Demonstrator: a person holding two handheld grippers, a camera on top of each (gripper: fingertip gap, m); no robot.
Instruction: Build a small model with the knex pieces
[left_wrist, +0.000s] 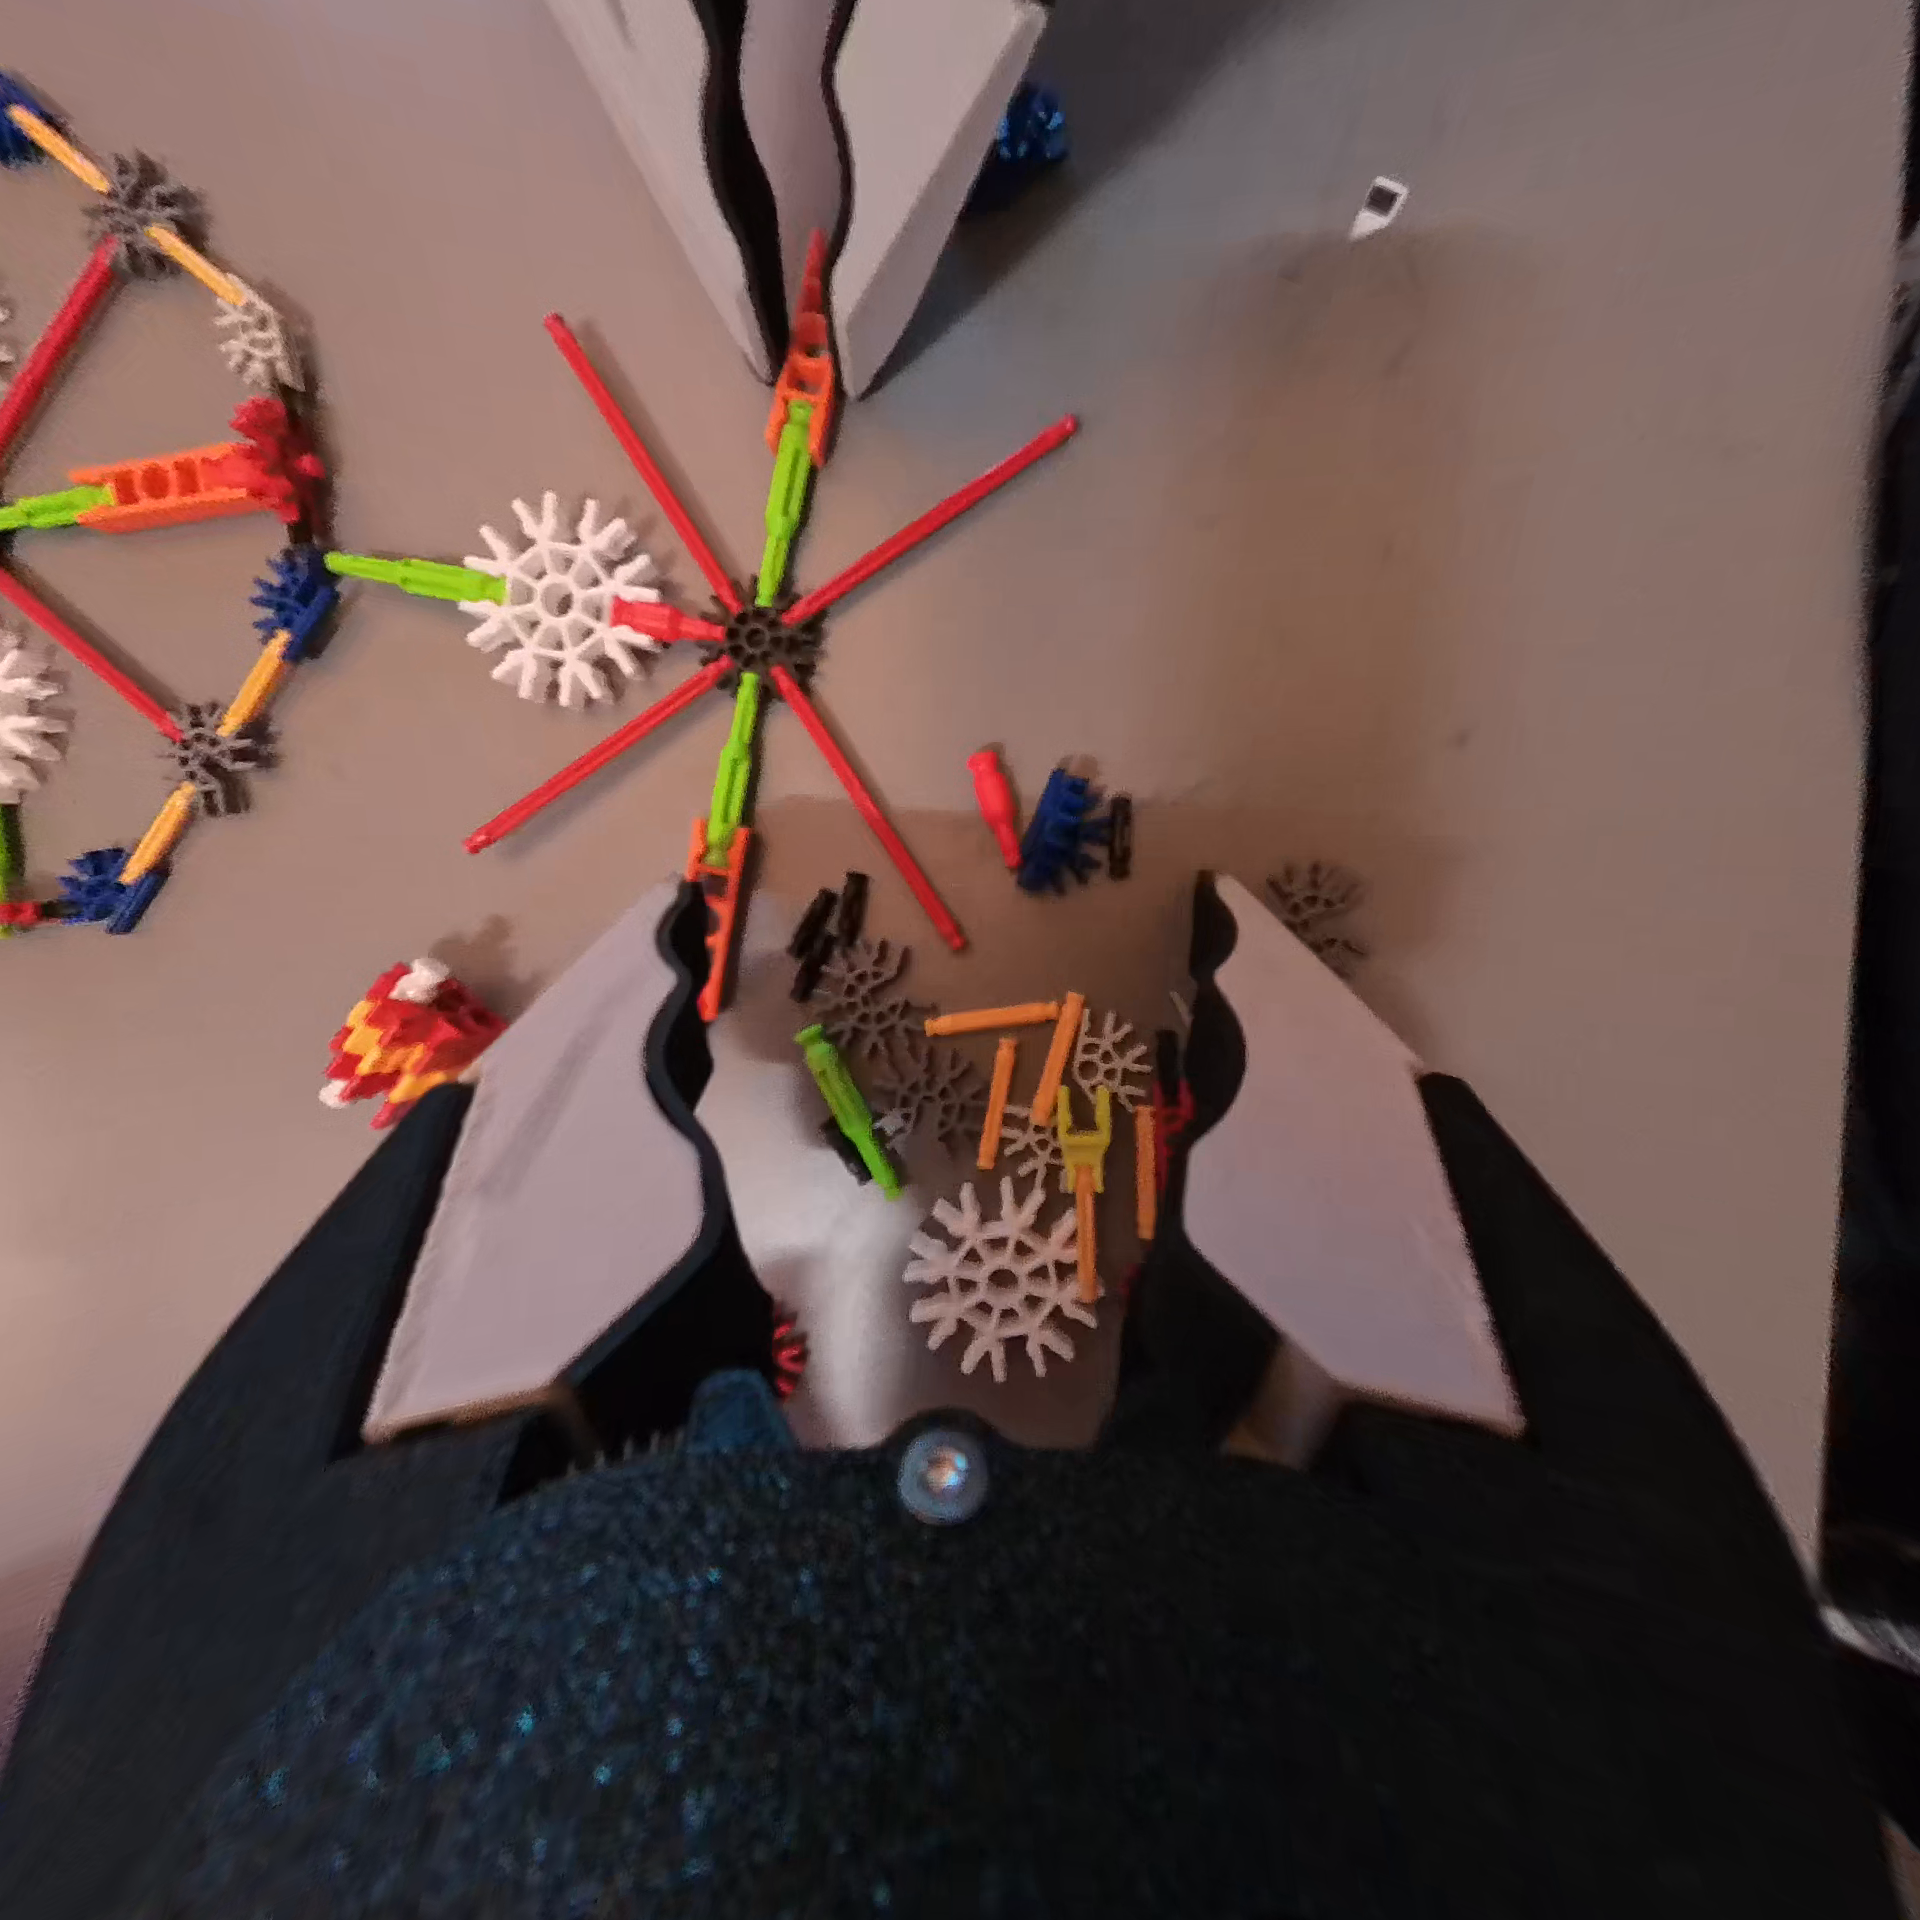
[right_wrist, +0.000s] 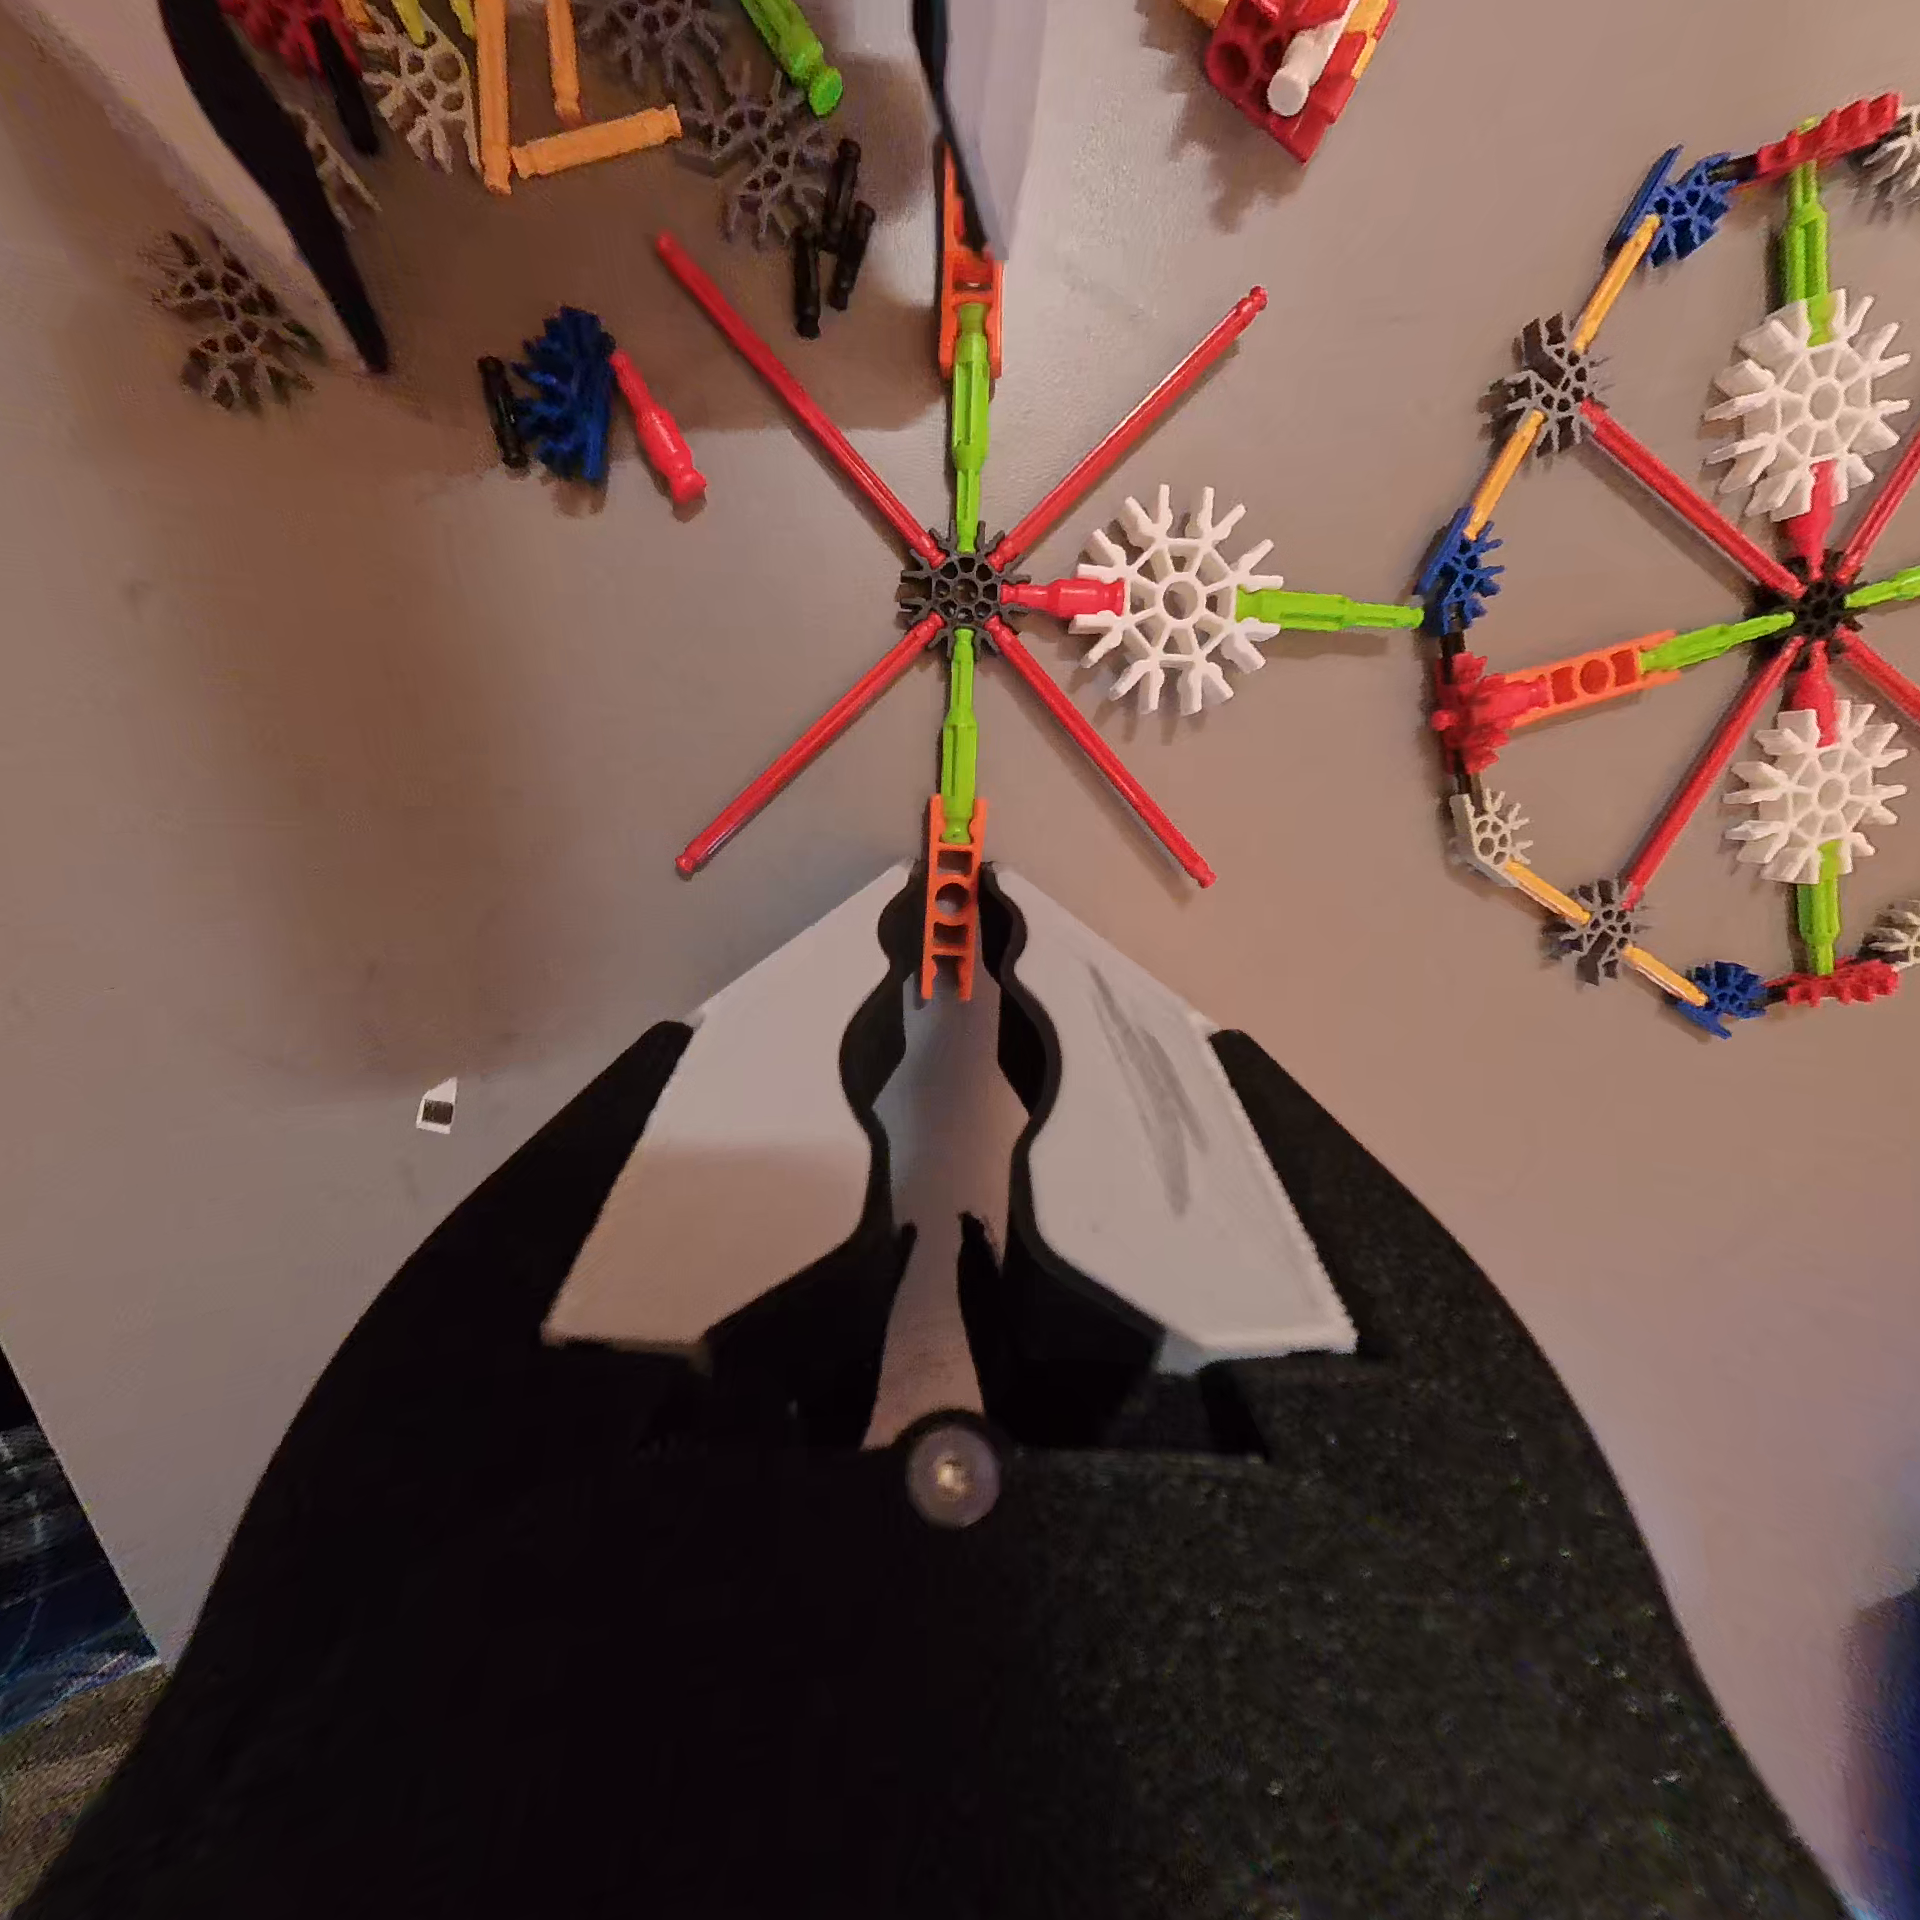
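Note:
A spoke assembly lies flat on the grey table: a black hub (left_wrist: 764, 634) (right_wrist: 961, 592) with several red rods (right_wrist: 1101, 748), two green rods, and an orange connector on each green rod's end. My right gripper (right_wrist: 951, 883) is shut on one orange connector (right_wrist: 951, 925); it shows at the top of the left wrist view (left_wrist: 805, 364). My left gripper (left_wrist: 945, 894) is open wide, its left finger (left_wrist: 582, 1122) against the opposite orange connector (left_wrist: 719, 935), and loose pieces (left_wrist: 997, 1101) lie between its fingers. A white snowflake gear (left_wrist: 561, 597) (right_wrist: 1174, 603) links the hub to a built wheel (left_wrist: 187, 499) (right_wrist: 1766, 623).
A red and yellow block cluster (left_wrist: 405, 1039) (right_wrist: 1299, 73) sits beside the left gripper. A blue connector with a red piece (left_wrist: 1060, 831) (right_wrist: 566, 395) and a grey snowflake (left_wrist: 1314, 904) (right_wrist: 234, 322) lie loose. The table edge (left_wrist: 1860, 831) runs along the right; carpet (right_wrist: 62, 1558) shows below. There is about 10 cm between the tips of the two grippers. From either gripper's tips it is about 12 cm to the built wheel (left_wrist: 187, 499). Seen from the right wrist view (right_wrist: 1562, 664) as well.

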